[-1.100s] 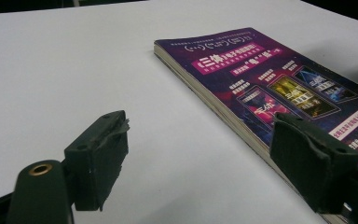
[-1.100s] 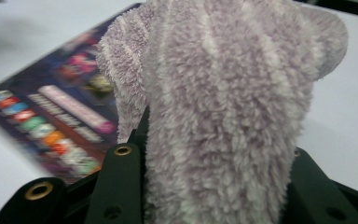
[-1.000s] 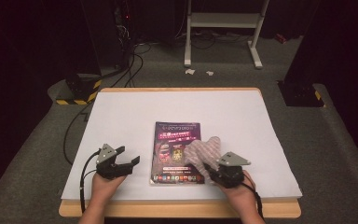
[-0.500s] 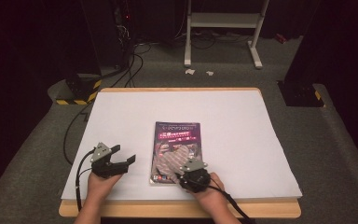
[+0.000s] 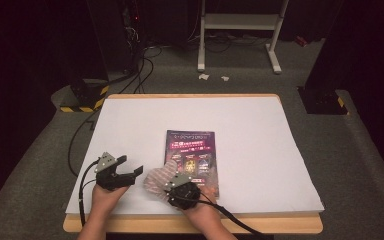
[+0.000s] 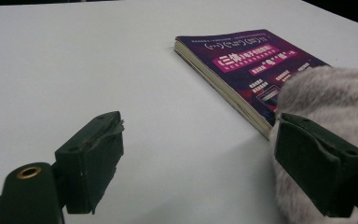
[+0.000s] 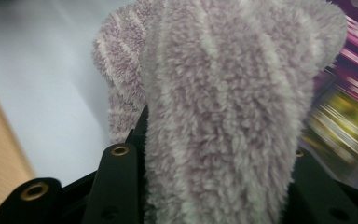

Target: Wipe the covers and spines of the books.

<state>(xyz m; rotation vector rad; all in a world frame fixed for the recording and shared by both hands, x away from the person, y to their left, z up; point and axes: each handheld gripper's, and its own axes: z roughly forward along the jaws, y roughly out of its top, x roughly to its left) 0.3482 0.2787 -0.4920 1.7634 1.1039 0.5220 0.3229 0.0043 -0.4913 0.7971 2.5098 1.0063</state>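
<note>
A purple paperback book [image 5: 192, 150] lies flat on the white table [image 5: 130, 120], slightly front of centre. My right gripper [image 5: 170, 184] is shut on a fuzzy pale lilac striped sock [image 5: 156, 177], held at the book's near left corner. In the right gripper view the sock [image 7: 214, 116] bulges up between the two black jaws, with the book [image 7: 349, 102] blurred behind it. My left gripper [image 5: 131, 165] stands open just left of the sock. Its jaws are spread wide over bare table in the left gripper view [image 6: 205, 163], the sock [image 6: 326, 93] at the right one and the book [image 6: 251, 60] beyond.
The table's wooden front edge [image 5: 190, 225] runs close behind both hands. On the floor beyond the table stand a white frame [image 5: 240, 30], black cables [image 5: 140, 65] and a box with yellow-black tape [image 5: 82, 95].
My right hand has carried the sock leftward, from the book's near right corner to its near left corner, close to the left gripper. The left hand has hardly moved.
</note>
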